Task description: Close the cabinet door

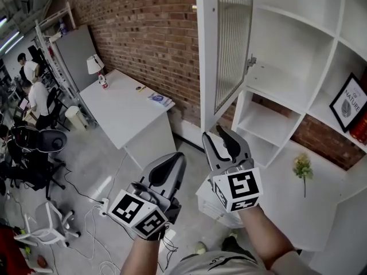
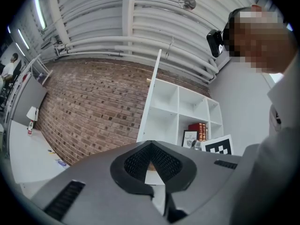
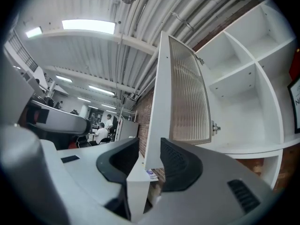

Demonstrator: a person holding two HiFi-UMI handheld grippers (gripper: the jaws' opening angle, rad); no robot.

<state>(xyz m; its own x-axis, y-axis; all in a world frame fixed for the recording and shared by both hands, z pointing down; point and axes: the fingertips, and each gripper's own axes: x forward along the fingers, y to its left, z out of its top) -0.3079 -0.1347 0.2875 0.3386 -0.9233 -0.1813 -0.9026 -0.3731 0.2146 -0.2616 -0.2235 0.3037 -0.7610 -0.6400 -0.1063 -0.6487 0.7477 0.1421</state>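
At the lower corner of the cabinet door, the right tool straddles the frame, jaws apart. Beside it, the left tool is pinched together, empty. One shelf compartment holds a framed print.

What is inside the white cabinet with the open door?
The cabinet compartments just behind the open door look bare. Further right, a framed picture stands in one compartment with red books beside it. Whatever lies behind the door's ribbed glass cannot be made out.
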